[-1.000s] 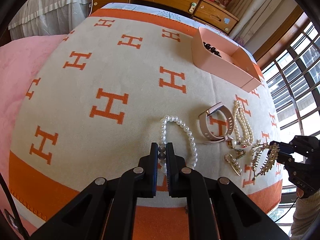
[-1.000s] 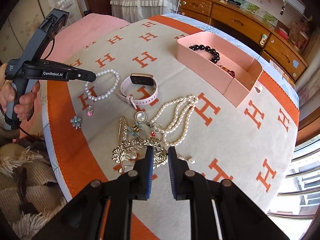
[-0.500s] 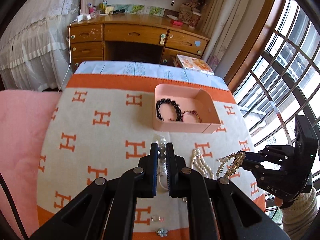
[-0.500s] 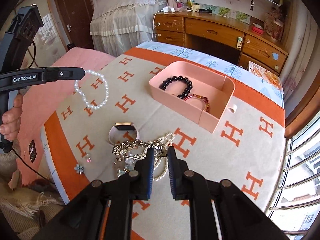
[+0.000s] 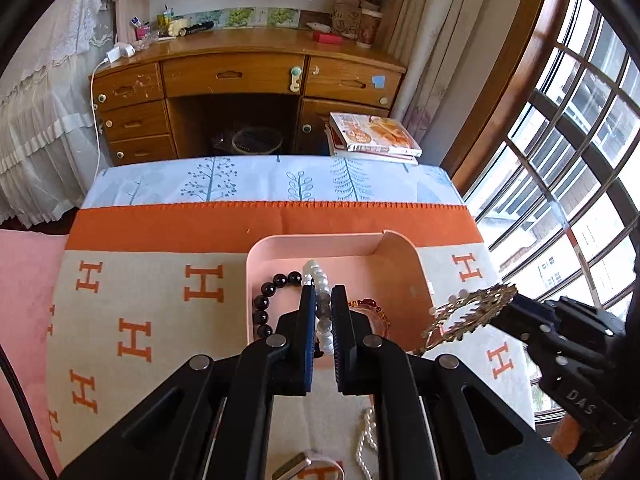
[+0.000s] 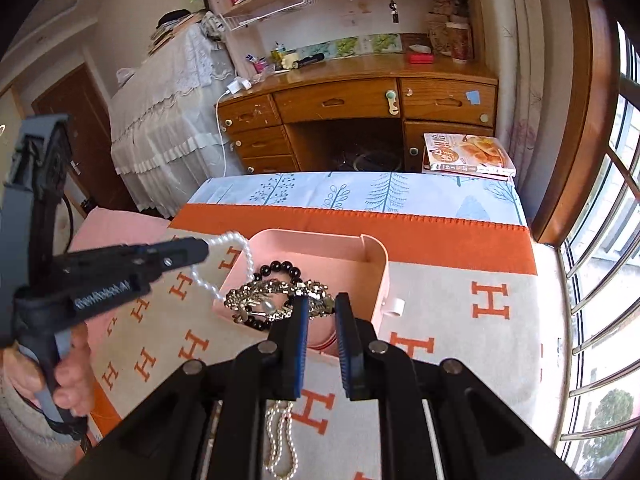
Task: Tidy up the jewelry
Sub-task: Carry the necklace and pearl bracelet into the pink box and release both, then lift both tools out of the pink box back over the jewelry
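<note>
Reading labels first: "GenRobot.AI" on the left gripper (image 6: 204, 250) body, blurred, and "DAS" on the right gripper (image 5: 506, 304) housing; book (image 5: 376, 134) cover text not legible. Left gripper is clamped on a pearl bracelet (image 5: 320, 292), loop hanging over the left part of the pink tray (image 5: 408, 276). Right gripper is clamped on a gold hair clip (image 6: 276, 300), held over the tray's near edge in the right wrist view; from the left wrist view it sits just right of the tray. Inside the tray: black bead bracelet (image 5: 268, 304) at left, red bead bracelet (image 5: 372, 308) beside it. Near side of the tray, on the blanket (image 5: 160, 320): a pearl strand (image 6: 280, 440) and a watch (image 5: 308, 468), partly hidden by the gripper bodies. Blanket is beige with orange "H" letters and an orange border, laid over a tree-print sheet (image 5: 260, 184) beyond the tray. Pink cover (image 5: 24, 300) left of the blanket. Wooden desk (image 5: 248, 76) with drawers beyond the tray, book stack at its right, lace-covered furniture (image 6: 168, 120) at left, barred window (image 5: 580, 140) to the right.
</note>
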`<action>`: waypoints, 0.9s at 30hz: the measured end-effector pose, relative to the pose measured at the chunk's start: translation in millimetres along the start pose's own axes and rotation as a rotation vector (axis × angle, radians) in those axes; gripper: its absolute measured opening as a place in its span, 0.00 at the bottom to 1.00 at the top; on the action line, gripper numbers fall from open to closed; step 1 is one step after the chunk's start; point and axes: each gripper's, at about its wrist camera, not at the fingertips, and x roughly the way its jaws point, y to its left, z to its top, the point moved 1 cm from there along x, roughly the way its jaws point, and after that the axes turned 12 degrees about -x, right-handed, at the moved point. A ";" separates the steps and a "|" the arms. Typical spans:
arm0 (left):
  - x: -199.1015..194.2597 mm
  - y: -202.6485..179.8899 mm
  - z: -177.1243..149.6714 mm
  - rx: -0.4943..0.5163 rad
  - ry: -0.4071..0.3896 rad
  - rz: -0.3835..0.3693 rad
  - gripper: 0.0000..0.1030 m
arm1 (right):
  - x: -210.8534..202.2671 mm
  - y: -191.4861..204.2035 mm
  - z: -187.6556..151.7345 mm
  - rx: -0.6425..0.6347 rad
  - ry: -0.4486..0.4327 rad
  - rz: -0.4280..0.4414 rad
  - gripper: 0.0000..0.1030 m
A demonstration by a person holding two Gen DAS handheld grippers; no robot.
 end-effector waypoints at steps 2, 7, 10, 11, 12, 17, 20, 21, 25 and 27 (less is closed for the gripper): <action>28.1 4.4 -3.9 0.000 0.052 0.037 0.22 | 11.0 -4.5 2.2 0.015 0.017 -0.012 0.13; 50.4 30.7 -20.3 -0.080 0.115 0.060 0.46 | 35.1 -6.5 5.0 0.020 0.072 -0.018 0.13; 37.3 41.2 -32.1 -0.091 0.068 0.061 0.54 | 47.9 -5.1 7.2 0.021 0.103 -0.020 0.13; 31.0 44.5 -36.3 -0.097 0.039 0.078 0.60 | 52.6 -4.4 8.3 0.022 0.117 -0.024 0.13; 24.3 48.0 -40.1 -0.099 0.011 0.089 0.62 | 57.9 -2.9 9.1 0.022 0.135 -0.031 0.13; -2.1 58.8 -60.4 -0.078 -0.072 0.135 0.63 | 88.6 5.8 15.6 0.012 0.237 -0.107 0.13; -12.4 66.5 -71.6 -0.084 -0.096 0.175 0.69 | 101.7 11.1 20.9 -0.013 0.241 -0.182 0.13; -15.8 70.2 -75.7 -0.090 -0.101 0.178 0.70 | 105.5 12.6 22.1 -0.021 0.239 -0.201 0.14; -31.3 88.0 -90.3 -0.127 -0.139 0.193 0.71 | 112.6 20.6 21.5 -0.025 0.228 -0.224 0.24; -36.8 98.9 -96.0 -0.152 -0.153 0.213 0.73 | 110.8 27.2 19.0 -0.031 0.214 -0.227 0.25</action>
